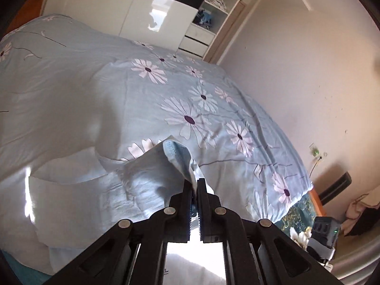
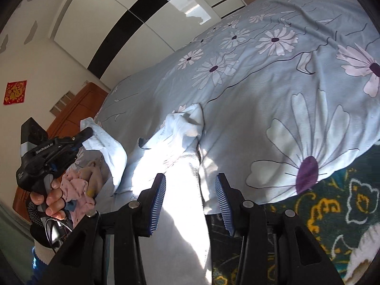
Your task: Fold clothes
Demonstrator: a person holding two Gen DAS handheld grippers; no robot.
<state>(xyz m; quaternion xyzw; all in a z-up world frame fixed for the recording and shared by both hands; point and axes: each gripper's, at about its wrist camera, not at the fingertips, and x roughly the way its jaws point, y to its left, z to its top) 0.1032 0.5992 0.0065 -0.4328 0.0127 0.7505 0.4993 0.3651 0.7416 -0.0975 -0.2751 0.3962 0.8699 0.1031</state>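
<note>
Up close in the left wrist view, the left gripper (image 1: pixel 194 184) pinches a hem of the pale blue garment (image 1: pixel 133 180) over the floral duvet (image 1: pixel 213 109), while in the right wrist view the right gripper (image 2: pixel 190 187) has its 2 jaws parted around that garment (image 2: pixel 180 142), pads not visibly pressing it.

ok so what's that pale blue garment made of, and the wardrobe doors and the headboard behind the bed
Pale blue garment: soft, thin woven or knit cloth, matte; it creases and drapes limply from the left claw. Exact fibre can't be told.
Wardrobe doors: hard high-gloss white panels, mirroring the window; probably lacquered board or glass.
Headboard: looks like orange-brown wood with a smooth satin finish.
</note>
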